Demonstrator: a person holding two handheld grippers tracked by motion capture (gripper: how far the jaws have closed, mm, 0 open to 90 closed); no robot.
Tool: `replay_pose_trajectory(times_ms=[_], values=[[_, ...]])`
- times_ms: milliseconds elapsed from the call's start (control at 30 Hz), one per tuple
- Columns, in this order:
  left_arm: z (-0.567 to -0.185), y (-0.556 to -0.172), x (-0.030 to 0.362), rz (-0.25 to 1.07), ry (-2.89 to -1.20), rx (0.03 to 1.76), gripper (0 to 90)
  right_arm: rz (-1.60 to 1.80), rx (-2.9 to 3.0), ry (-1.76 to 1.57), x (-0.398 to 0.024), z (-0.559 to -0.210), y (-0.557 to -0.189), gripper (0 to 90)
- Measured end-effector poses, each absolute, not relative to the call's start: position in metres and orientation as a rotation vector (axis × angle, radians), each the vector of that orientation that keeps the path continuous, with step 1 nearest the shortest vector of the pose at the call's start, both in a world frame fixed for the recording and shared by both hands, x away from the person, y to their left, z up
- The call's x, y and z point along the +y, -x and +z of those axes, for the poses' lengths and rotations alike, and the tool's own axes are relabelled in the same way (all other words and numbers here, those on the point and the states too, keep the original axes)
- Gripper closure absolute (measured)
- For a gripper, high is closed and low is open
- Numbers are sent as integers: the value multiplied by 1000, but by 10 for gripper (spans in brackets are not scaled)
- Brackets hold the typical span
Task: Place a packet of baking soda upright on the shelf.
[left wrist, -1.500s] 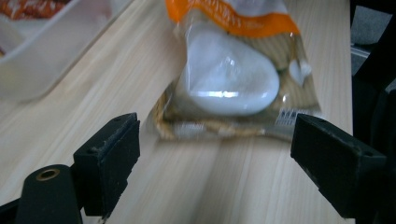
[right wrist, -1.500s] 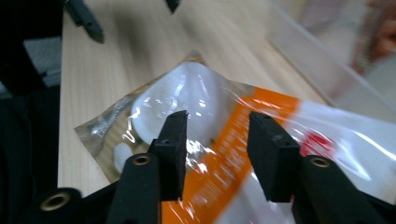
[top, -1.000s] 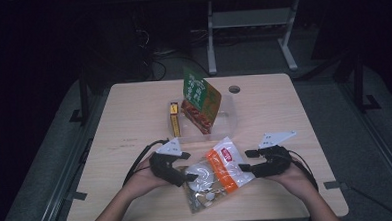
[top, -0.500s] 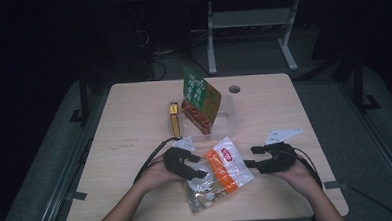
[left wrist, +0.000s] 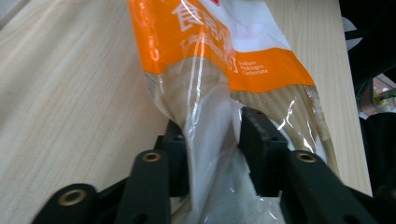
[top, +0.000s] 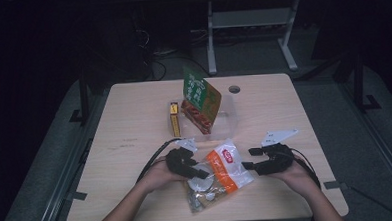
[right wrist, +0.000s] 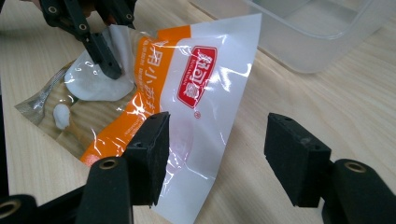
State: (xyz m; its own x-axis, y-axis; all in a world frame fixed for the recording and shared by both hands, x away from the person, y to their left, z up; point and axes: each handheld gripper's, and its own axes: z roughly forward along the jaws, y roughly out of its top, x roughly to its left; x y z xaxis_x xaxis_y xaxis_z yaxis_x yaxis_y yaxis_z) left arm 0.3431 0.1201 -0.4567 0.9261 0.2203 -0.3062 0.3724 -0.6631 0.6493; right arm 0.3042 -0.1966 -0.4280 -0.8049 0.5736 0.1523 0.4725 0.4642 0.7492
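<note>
Dim, dark surroundings; perhaps slight blur.

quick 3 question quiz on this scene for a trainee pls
1. True or false: the left claw has the bag between its jaws.
2. What stands right beside the green pouch? A) yellow box B) mug C) spoon
3. Fill in: the right claw's jaws stand ____.

Key
1. True. Its jaws have just been closing and pinch the clear plastic.
2. A, the yellow box.
3. Open, with the bag's white corner under them, not gripped.
</note>
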Motion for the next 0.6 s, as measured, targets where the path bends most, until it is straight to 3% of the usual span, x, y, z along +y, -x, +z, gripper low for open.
replay_pose_trajectory(times_ms=[167, 600], values=[[-449, -340, 122, -233, -2307, 371, 878, 1274, 2583, -919, -197, -428, -304, 409], [-410, -322, 143, -14, -2221, 271, 895, 1460, 2598, -840, -196, -411, -303, 418]])
